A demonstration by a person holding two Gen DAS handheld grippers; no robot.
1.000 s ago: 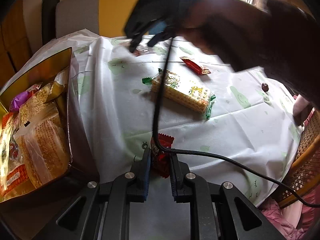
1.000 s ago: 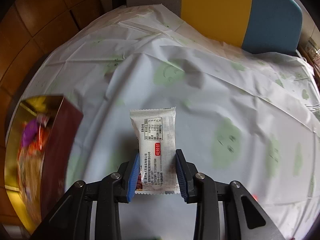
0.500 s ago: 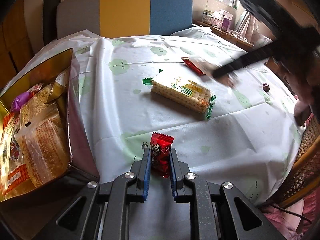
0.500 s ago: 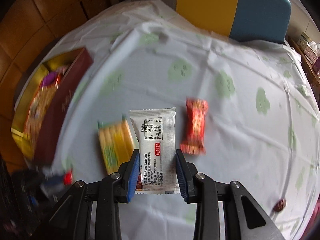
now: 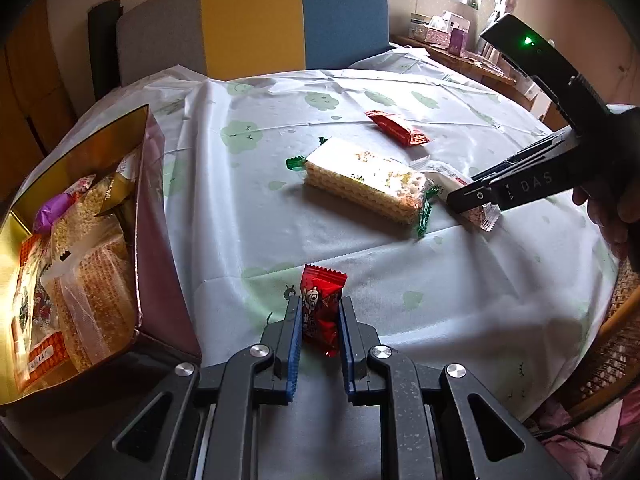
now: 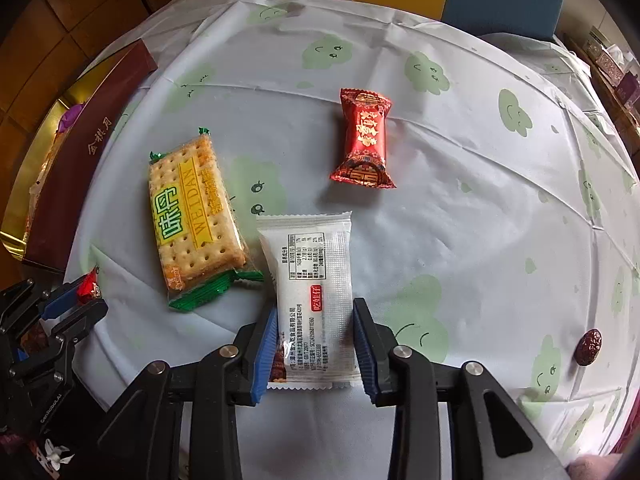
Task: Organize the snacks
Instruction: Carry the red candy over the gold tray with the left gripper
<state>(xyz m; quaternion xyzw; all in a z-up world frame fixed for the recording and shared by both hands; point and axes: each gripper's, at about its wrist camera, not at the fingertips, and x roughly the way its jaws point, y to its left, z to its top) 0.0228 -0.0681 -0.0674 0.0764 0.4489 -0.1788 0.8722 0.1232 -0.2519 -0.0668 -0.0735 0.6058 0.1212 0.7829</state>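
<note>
Leftmost, the open snack box [image 5: 132,184] sits at the bench [image 5: 480,300] edge. Near it, the left gripper [image 5: 320,316] tilts downward, clamped on a small red candy [image 5: 322,304]. Rightward, the right gripper [image 6: 314,340] points steeply down, pinching a white packet [image 6: 312,280] beside the cracker pack [image 6: 192,216].

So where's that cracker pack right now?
The cracker pack lies flat on the tablecloth, between the box and the white packet in the right gripper.
</note>
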